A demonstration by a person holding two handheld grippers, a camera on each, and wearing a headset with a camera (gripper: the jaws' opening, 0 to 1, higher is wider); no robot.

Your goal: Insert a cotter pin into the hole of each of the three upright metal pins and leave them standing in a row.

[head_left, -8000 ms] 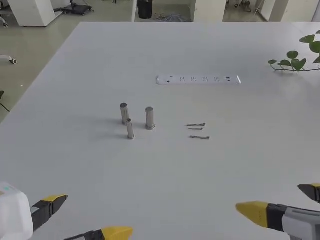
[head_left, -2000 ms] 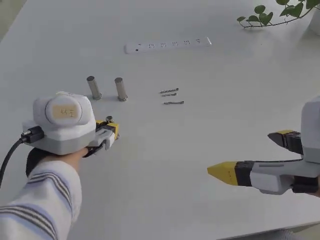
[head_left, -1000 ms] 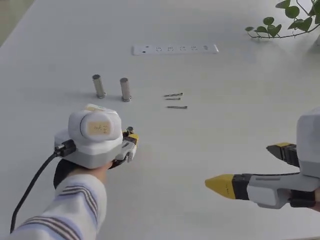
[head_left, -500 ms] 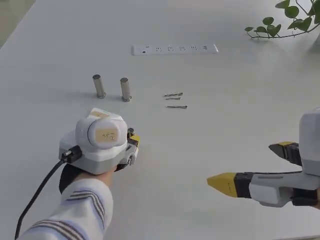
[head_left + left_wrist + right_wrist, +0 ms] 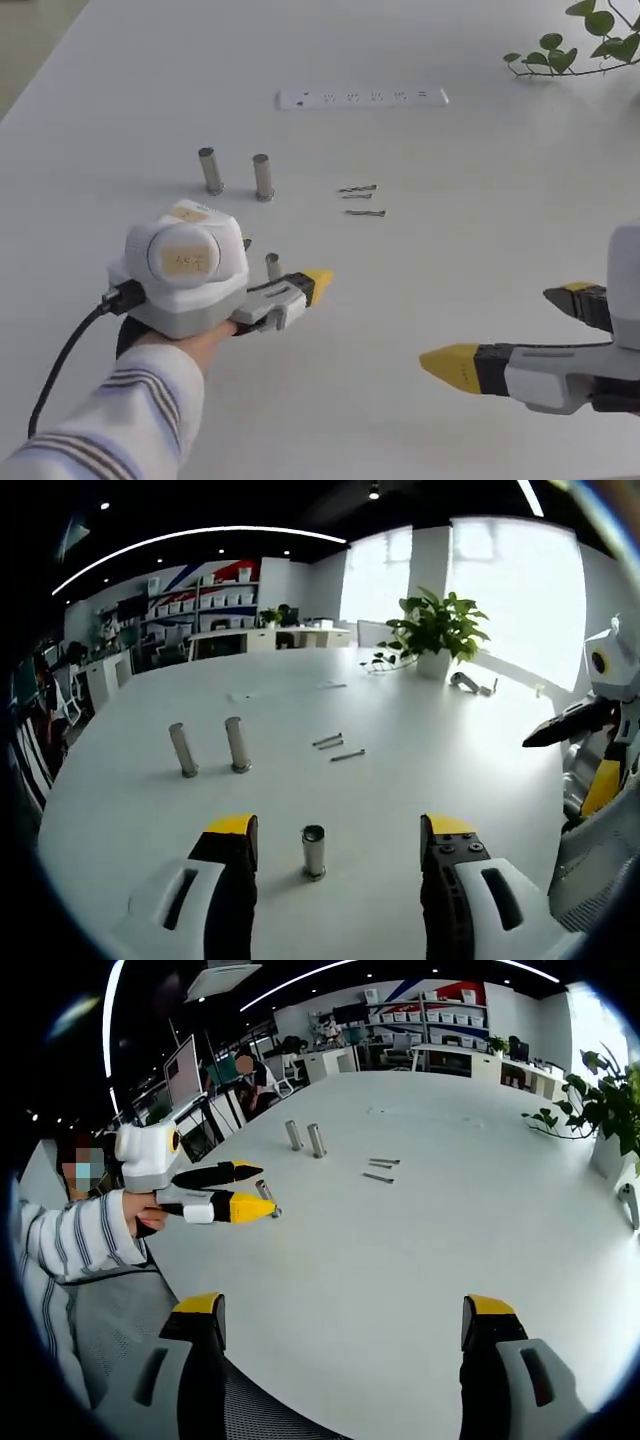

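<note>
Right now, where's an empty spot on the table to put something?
Widest bare patch: between the cotter pins, the plant and the right claw. Also between the power strip and two standing pins. Crowded by the left claw, open around the third pin.

White desk (image 5: pixel 500 260): three metal pins (image 5: pixel 263 177) upright; three cotter pins (image 5: pixel 358 196) lying near; power strip (image 5: pixel 362 97) beyond.

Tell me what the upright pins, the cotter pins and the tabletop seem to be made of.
Upright pins: likely steel, grey with a dull sheen. Cotter pins: thin grey metal wire by the look; finish too small to tell. Tabletop: matte white, perhaps laminate; no grain or glare.
</note>
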